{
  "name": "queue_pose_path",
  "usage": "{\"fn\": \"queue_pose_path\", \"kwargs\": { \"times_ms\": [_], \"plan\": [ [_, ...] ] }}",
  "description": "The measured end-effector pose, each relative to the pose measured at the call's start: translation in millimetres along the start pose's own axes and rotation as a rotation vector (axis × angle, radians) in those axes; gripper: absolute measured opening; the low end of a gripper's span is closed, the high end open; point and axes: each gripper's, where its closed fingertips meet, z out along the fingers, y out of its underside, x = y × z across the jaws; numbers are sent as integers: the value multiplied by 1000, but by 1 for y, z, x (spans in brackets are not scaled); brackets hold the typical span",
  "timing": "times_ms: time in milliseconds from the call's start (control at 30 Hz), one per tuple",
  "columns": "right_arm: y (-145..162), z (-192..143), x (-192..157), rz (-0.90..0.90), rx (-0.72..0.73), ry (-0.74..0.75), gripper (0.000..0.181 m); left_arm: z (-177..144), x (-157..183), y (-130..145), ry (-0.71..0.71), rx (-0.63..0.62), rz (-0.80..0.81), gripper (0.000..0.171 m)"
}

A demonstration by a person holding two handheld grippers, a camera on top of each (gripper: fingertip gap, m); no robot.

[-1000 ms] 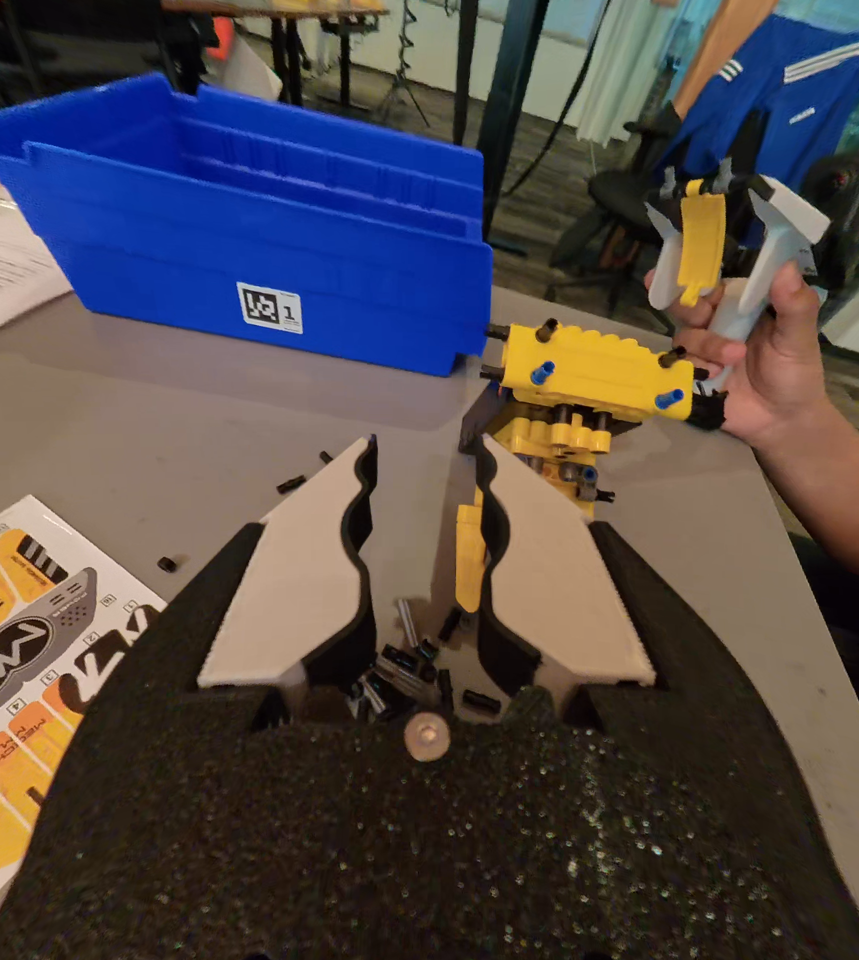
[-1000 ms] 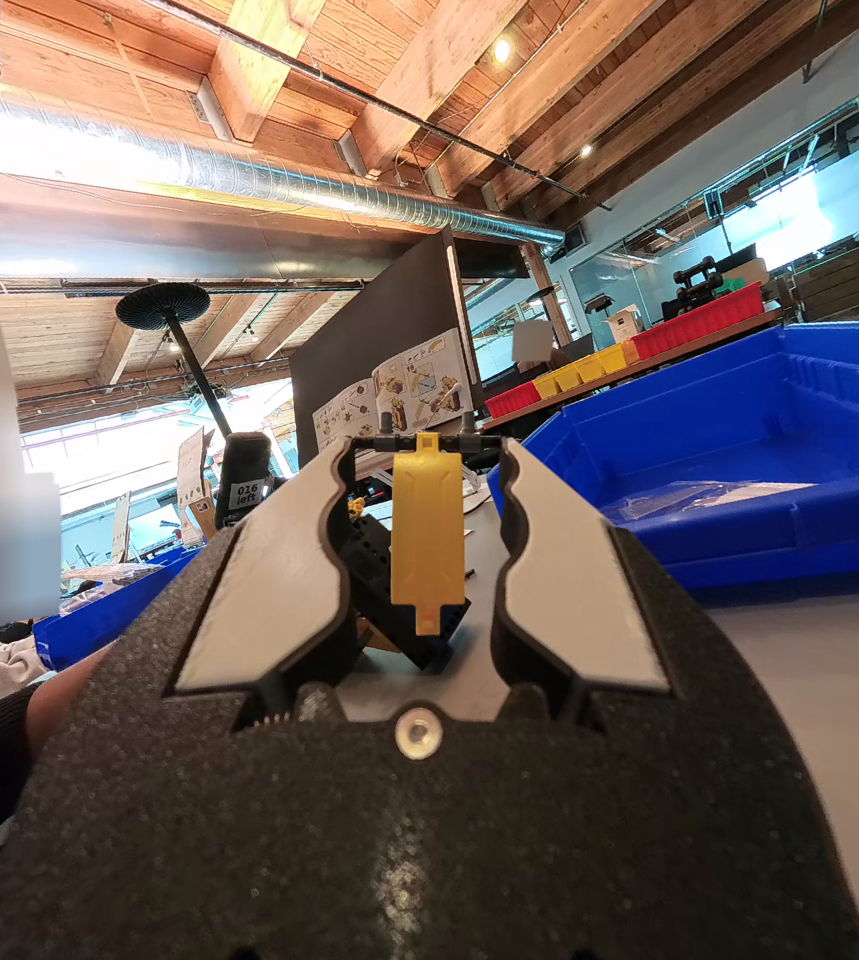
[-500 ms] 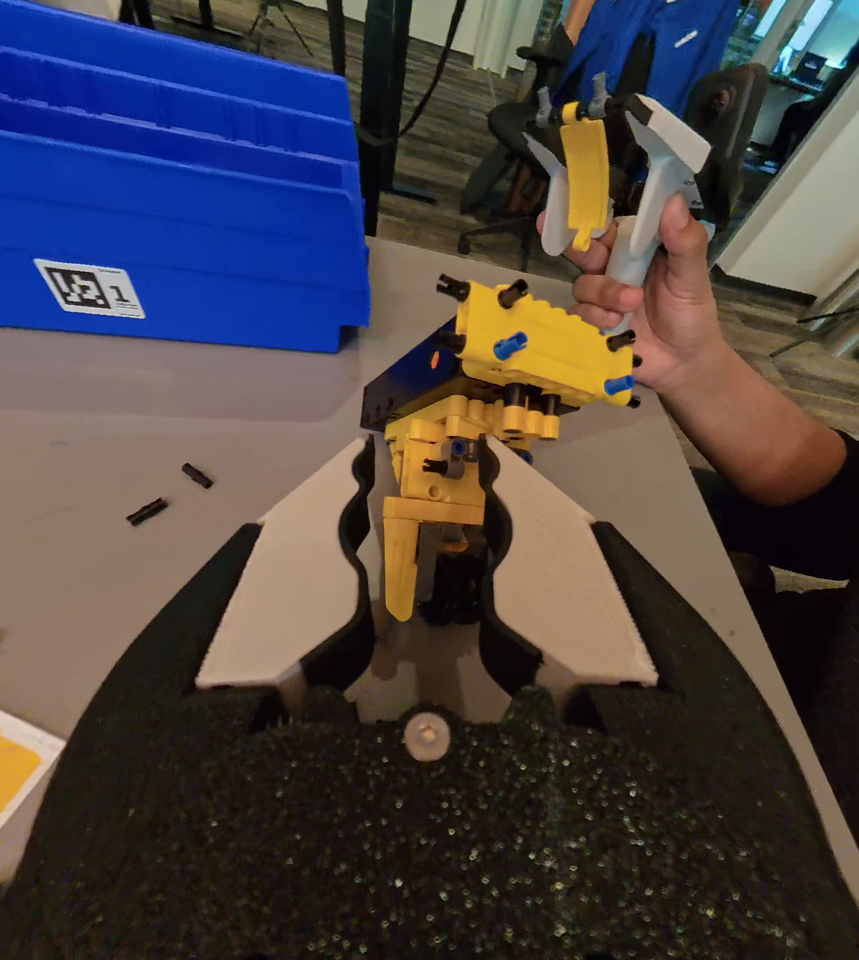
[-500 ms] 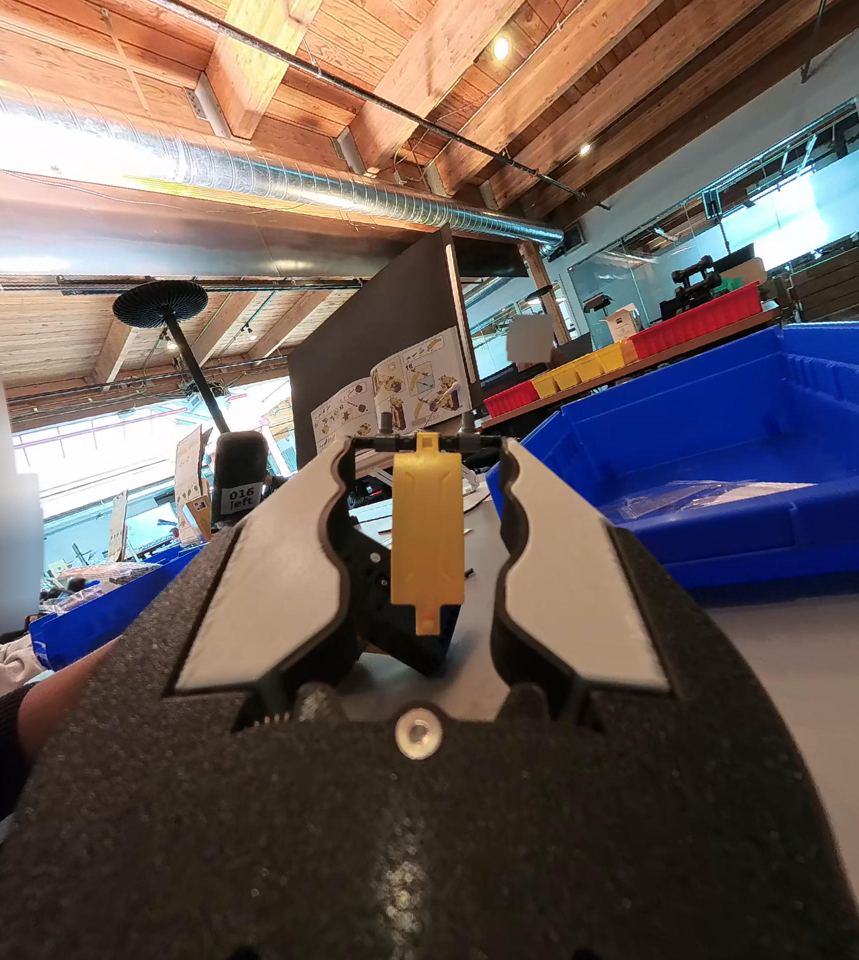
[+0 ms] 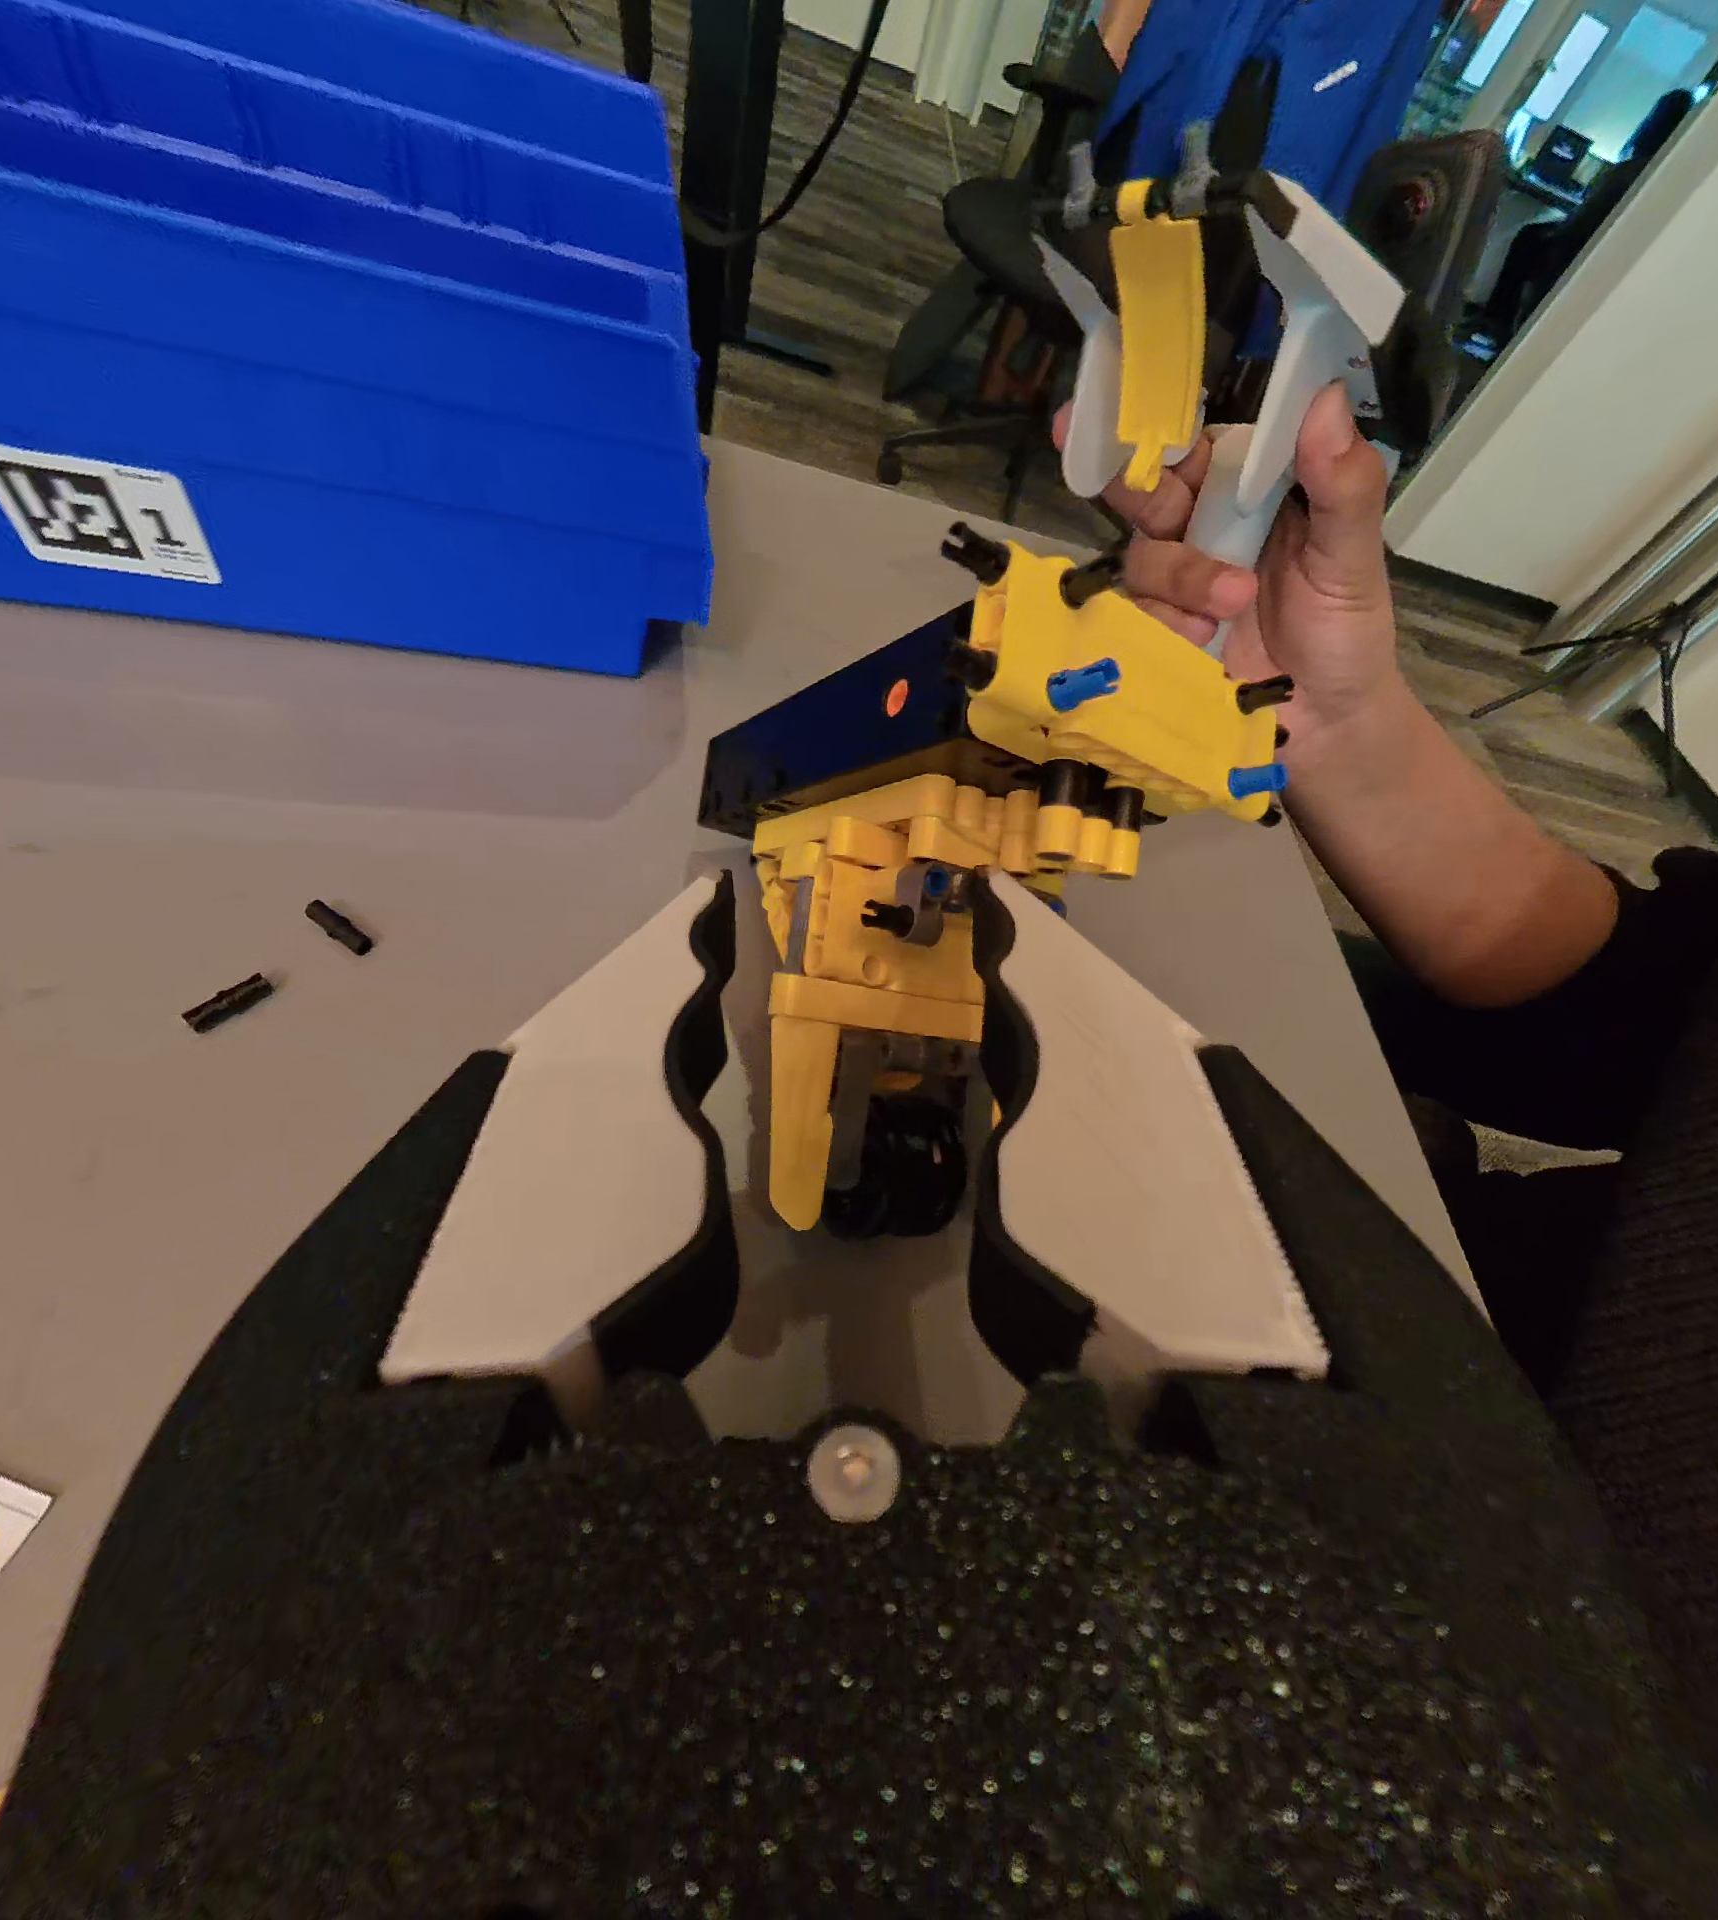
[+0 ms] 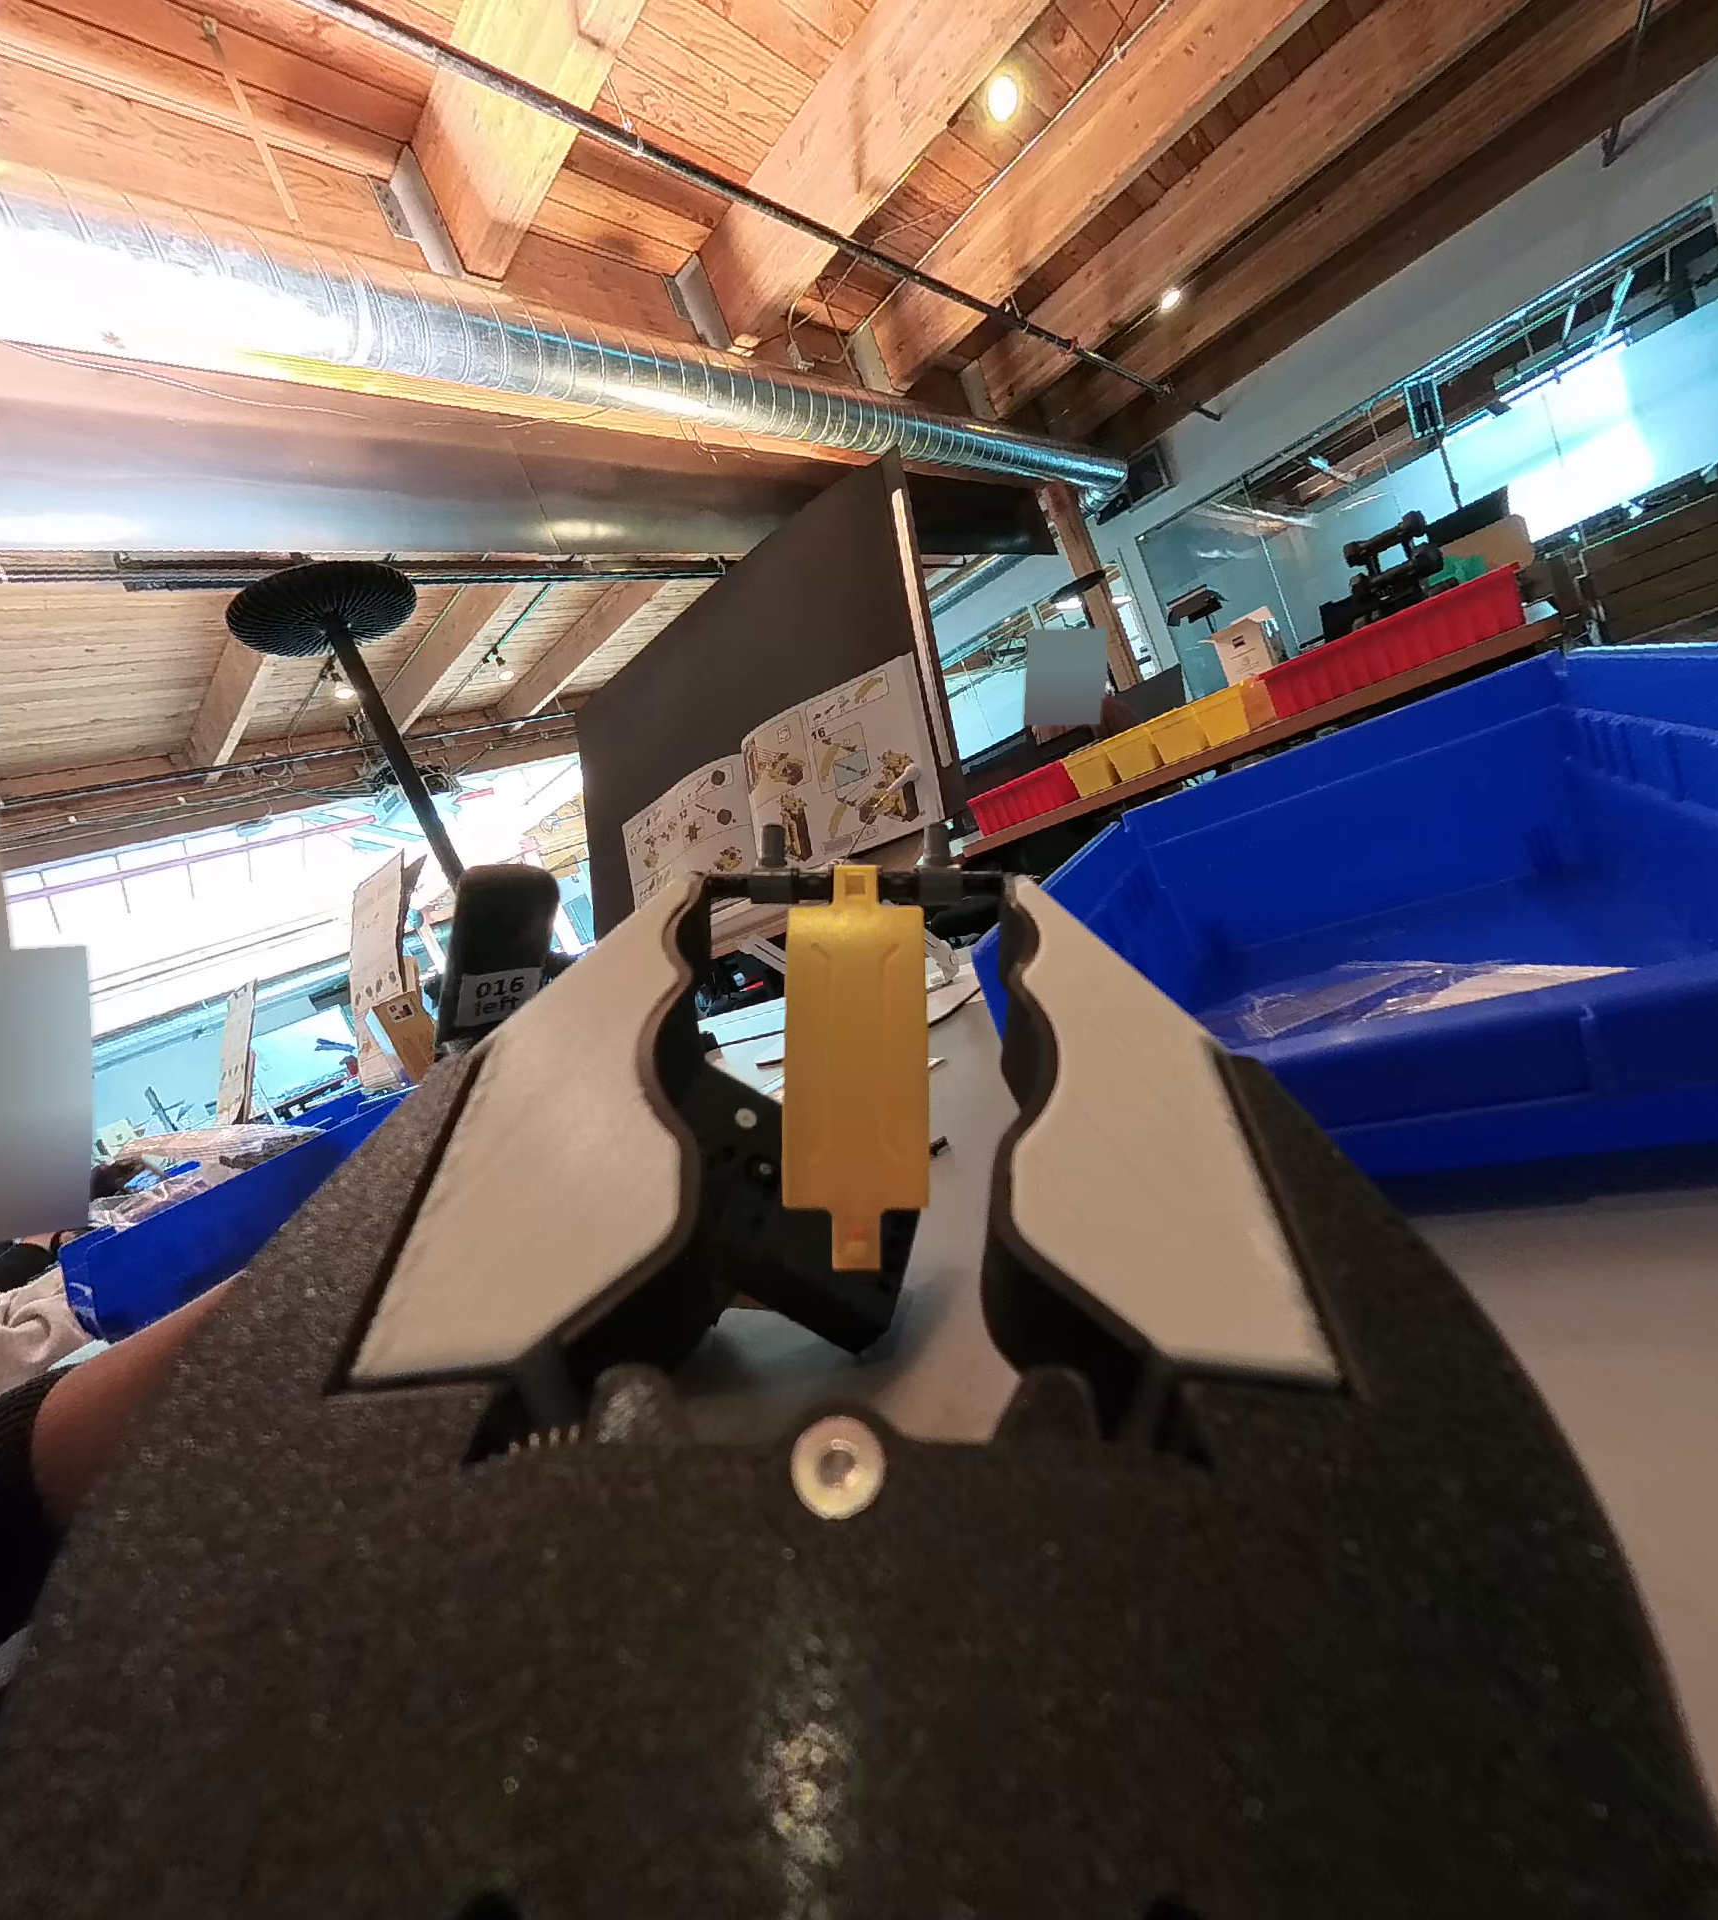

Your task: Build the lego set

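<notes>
A blue bin (image 5: pixel 294 343) stands at the back of the grey surface (image 5: pixel 211 790). The left tool (image 5: pixel 850 914) is spread around the yellow-and-black brick model (image 5: pixel 938 831), perhaps touching it. The right tool (image 6: pixel 855 883) pinches a thin black axle carrying a yellow panel (image 6: pixel 855 1060), unattached. Two black pins (image 5: pixel 226 1002) lie loose.

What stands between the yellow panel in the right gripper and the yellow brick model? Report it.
Nothing visible. The yellow panel, held in the right gripper, hangs above the yellow brick model with open air between; the person's hand sits just beside that gap.
</notes>
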Motion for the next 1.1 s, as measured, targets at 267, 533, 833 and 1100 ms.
{"fn": "queue_pose_path", "kwargs": {
  "times_ms": [267, 533, 833, 1100],
  "plan": [
    [0, 0, 0, 2, 2, 0, 55, -8, -22, 0, -64, 16, -106, 41],
    [0, -1, 0, 2, 3, 0, 55, -2, -20, 8, -68, -36, -87, 41],
    [-1, -1, 1, 4, 4, -1, 55, -10, -29, -2, -116, 12, -95, 43],
    [-1, -1, 1, 5, 3, -1, 55, -35, -28, -10, -214, -6, 20, 43]
  ]
}}
